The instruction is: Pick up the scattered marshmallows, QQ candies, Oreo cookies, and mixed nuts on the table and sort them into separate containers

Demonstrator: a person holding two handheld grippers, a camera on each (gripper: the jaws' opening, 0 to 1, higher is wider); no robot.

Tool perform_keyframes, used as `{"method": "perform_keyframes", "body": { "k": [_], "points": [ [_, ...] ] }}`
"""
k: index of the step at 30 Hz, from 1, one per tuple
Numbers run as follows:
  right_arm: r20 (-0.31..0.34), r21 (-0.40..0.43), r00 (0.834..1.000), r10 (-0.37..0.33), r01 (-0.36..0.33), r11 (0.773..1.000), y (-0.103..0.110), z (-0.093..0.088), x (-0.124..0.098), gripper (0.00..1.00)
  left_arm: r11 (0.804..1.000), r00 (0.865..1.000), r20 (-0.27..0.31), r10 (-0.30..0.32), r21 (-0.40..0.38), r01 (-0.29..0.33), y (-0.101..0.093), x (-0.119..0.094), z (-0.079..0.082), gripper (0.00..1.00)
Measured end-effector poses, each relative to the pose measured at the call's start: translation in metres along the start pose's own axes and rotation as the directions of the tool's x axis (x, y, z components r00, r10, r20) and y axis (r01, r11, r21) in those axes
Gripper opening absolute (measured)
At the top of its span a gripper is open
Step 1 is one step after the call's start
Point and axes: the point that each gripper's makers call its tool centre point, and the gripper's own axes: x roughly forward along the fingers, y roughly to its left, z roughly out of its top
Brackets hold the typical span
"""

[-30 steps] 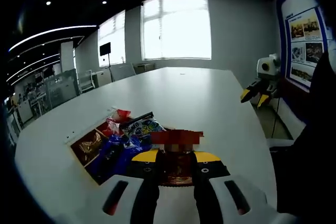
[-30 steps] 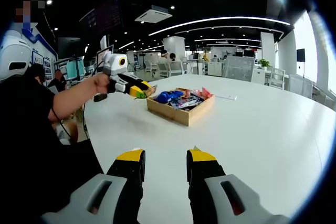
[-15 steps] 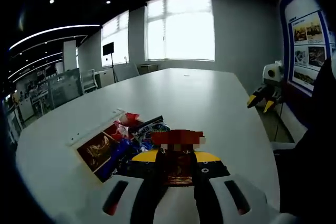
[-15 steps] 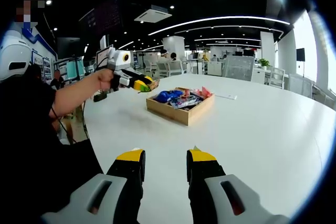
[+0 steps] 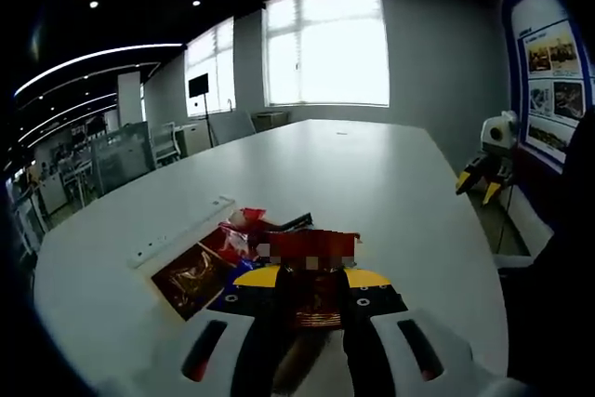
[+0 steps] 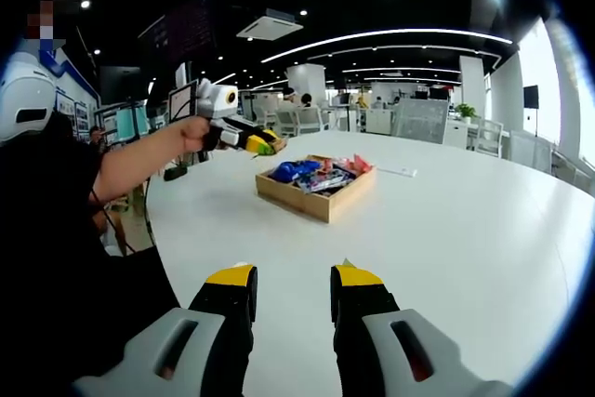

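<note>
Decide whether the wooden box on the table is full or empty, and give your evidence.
Full, or nearly so. In the right gripper view the wooden box on the white table holds colourful snack packets heaped above its rim.

Pale wooden tray [image 6: 327, 204] holds blue and red packets [image 6: 316, 172] on white table [image 6: 483, 230].

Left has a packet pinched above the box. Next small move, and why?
Probably lower the left gripper toward a compartment of the wooden box and release there. Its jaws are shut on a dark packet, held in the air beside the box, which already holds several snack packets. The right gripper is open and empty over the white table. The right compartment is not clear.
</note>
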Motion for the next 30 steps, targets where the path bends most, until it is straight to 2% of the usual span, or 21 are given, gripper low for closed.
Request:
{"method": "perform_keyframes", "body": {
  "k": [15,30],
  "points": [
    [-0.002,0.010,1.000,-0.010,0.010,1.000,-0.005,-0.003,-0.001,0.28,0.998,0.998,-0.004,0.064,-0.020,-0.064,0.032,0.010,0.007,0.28],
    [-0.003,0.025,1.000,-0.015,0.015,1.000,-0.009,-0.007,-0.001,0.28,0.990,0.991,-0.020,0.135,-0.043,-0.136,0.061,0.021,0.007,0.28]
  ]
}}
